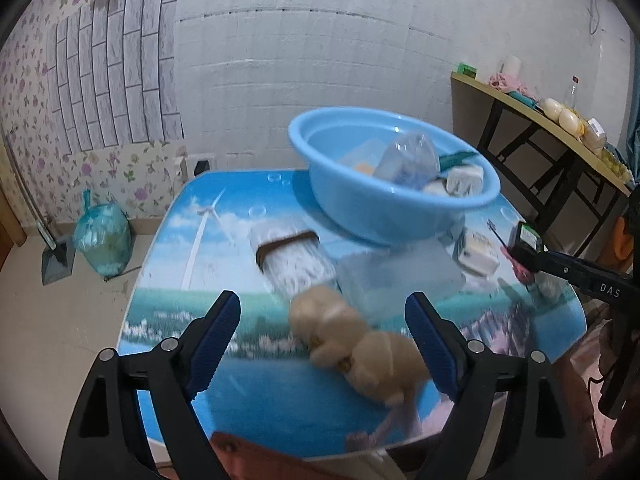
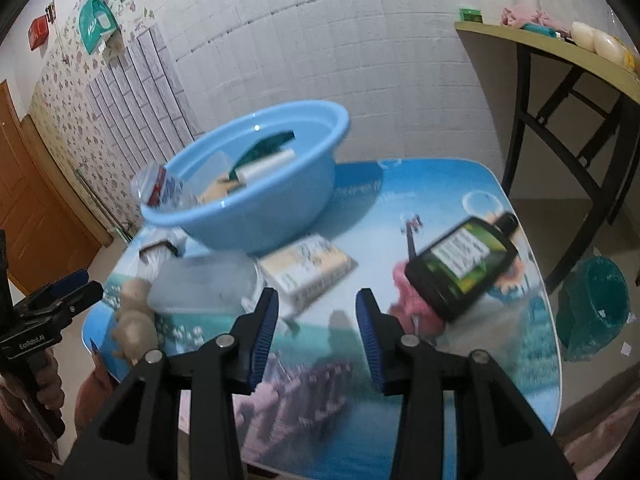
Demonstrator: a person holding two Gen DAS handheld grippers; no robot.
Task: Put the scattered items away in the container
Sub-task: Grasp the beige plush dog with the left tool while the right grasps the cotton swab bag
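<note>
Blue ridged pads line the jaws of the left gripper [image 1: 322, 344], and the jaws stand wide apart with nothing pressed between them. A tan soft toy [image 1: 352, 344] lies on the table [image 1: 256, 392] in the gap between those jaws, nearer the right pad, and I cannot tell if it touches that pad. Just past the toy, further from the jaws, lies a see-through flat box [image 1: 392, 276], and beside it to the left is a clear tube with a brown band [image 1: 290, 258]. Behind both sits the big blue bowl [image 1: 400, 208], which already has a clear bottle [image 1: 408, 158], a small white pack [image 1: 464, 180] and a few other bits inside. The right gripper [image 2: 316, 338] has its jaws partly apart, narrower than the left ones, and nothing is between them, only the picture on the table top. Just ahead of its left pad lies a cream packet with writing [image 2: 310, 266], flat on the table and close to the bowl. Ahead and to the right of the jaws lies a dark bottle with a green label [image 2: 464, 268], tipped on its side on top of something pink [image 2: 416, 304]. Far off to the right stands a side table with dark legs [image 2: 560, 52] with things on top, and a green bin [image 2: 592, 308] sits on the floor below it.
</note>
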